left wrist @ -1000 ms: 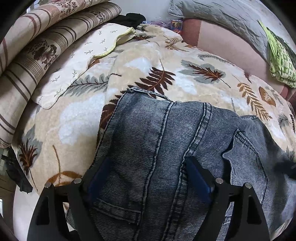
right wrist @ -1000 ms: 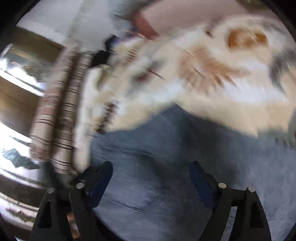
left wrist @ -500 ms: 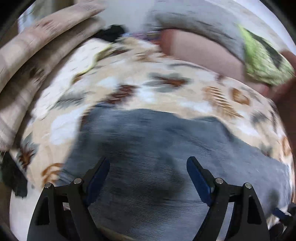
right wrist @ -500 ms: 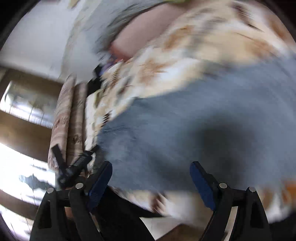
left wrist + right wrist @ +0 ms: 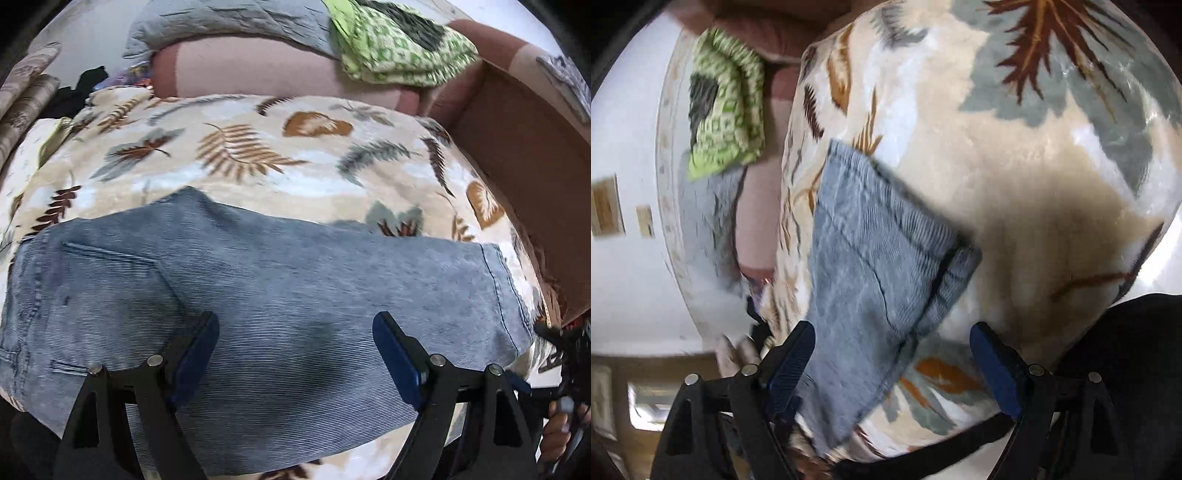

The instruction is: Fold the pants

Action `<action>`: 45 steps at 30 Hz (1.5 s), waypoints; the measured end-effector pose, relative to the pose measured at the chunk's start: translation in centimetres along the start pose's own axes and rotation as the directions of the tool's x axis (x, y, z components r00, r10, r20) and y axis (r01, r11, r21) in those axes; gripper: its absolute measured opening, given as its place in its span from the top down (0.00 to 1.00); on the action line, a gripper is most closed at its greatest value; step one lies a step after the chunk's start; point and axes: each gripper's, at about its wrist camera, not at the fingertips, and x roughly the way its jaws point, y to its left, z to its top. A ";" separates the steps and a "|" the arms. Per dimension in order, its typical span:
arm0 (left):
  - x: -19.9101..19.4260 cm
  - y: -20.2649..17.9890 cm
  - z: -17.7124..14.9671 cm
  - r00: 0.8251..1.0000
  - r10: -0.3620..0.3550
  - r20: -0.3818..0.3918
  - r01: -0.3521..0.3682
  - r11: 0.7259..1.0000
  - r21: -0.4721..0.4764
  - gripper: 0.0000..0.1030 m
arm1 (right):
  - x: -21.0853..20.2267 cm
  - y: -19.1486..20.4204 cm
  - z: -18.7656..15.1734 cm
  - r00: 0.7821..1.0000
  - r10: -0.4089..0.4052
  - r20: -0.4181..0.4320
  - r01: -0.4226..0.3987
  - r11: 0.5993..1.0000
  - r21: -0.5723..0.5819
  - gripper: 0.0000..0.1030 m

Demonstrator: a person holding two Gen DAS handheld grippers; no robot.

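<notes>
Blue denim pants (image 5: 258, 295) lie flat across a leaf-patterned blanket (image 5: 258, 158), waist and back pocket at the left, leg hems at the right. My left gripper (image 5: 295, 347) hovers over the middle of the legs, jaws wide apart, nothing between the pads. In the right wrist view the hem end of the pants (image 5: 879, 258) runs up from the lower left. My right gripper (image 5: 892, 354) stands open above that hem end and the blanket (image 5: 1034, 184), holding nothing. The other gripper and a hand (image 5: 561, 435) show at the left wrist view's right edge.
A green patterned cloth (image 5: 399, 48) and a grey quilt (image 5: 229, 18) rest on a pink-brown couch back (image 5: 277, 70). Striped cushions (image 5: 22, 96) sit at the far left with dark clothing (image 5: 81, 88) beside them. A brown panel (image 5: 524, 177) rises at the right.
Both grippers swept sideways along the pants, from the waist area toward the legs and hem. The right wrist view rolled strongly. Both jaws stayed wide open.
</notes>
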 end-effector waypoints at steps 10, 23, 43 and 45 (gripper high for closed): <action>4.4 -6.6 -0.5 0.995 0.013 -0.094 0.002 0.987 0.158 0.17 | -0.5 0.2 2.0 0.993 -0.020 0.115 0.023 0.999 -0.025 0.44; 7.1 -7.4 -2.6 0.980 0.165 -0.112 -0.117 0.931 0.346 0.05 | 0.0 1.1 2.3 0.989 -0.105 0.105 0.121 0.979 -0.165 0.62; -6.6 11.6 0.3 0.984 0.096 0.152 -0.070 0.983 -0.171 0.15 | 9.7 20.8 -18.5 0.988 -0.111 -0.107 -0.040 0.487 -0.873 0.72; -7.2 13.7 -0.4 0.981 0.140 0.134 -0.112 0.973 -0.201 0.15 | 14.1 18.5 -20.6 0.960 -0.226 -0.166 -0.049 0.450 -0.892 0.65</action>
